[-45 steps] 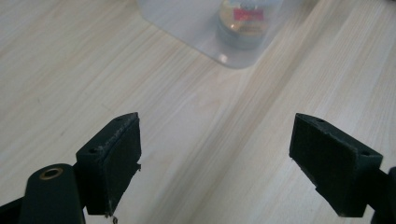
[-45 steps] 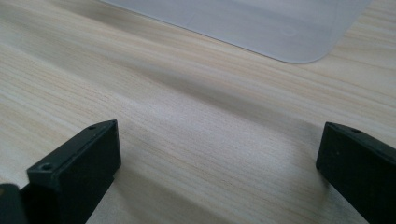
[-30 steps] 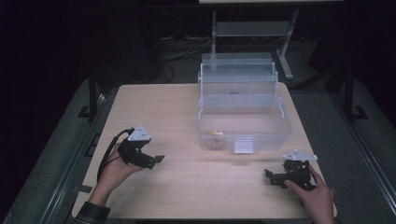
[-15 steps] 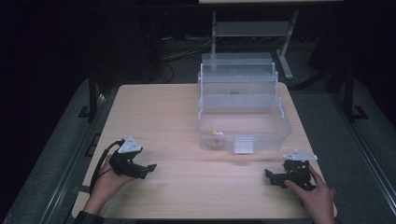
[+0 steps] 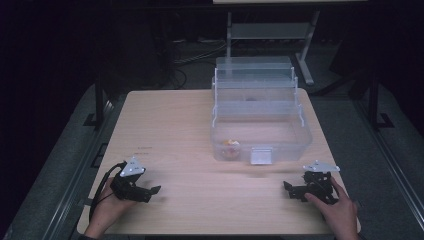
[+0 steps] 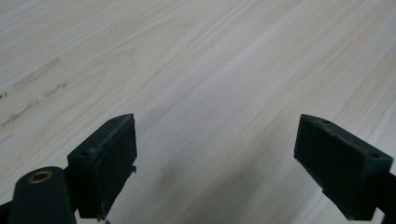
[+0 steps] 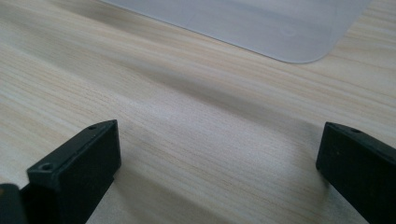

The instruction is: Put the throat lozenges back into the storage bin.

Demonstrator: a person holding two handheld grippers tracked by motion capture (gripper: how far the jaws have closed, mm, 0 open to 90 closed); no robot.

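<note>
Both the left gripper point(image 5: 150, 190) and right gripper point(image 5: 292, 189) are held wide open, nothing between the jaws. The clear plastic box point(image 5: 260, 127) is sat ahead of them; probably light, slick, best gripped by a wall rim.

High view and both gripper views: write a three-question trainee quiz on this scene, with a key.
1. True or false: the left hand-held gripper holds the small orange object.
2. Where does the small orange object lie? A) in the clear plastic box, near its front left corner; B) on the bare table; C) between the jaws of the right hand-held gripper.
3. Fill in: in both gripper views the jaws stand wide ____ over the table.

Key: 1 false; 2 A; 3 open (apart), with nothing between them.
</note>
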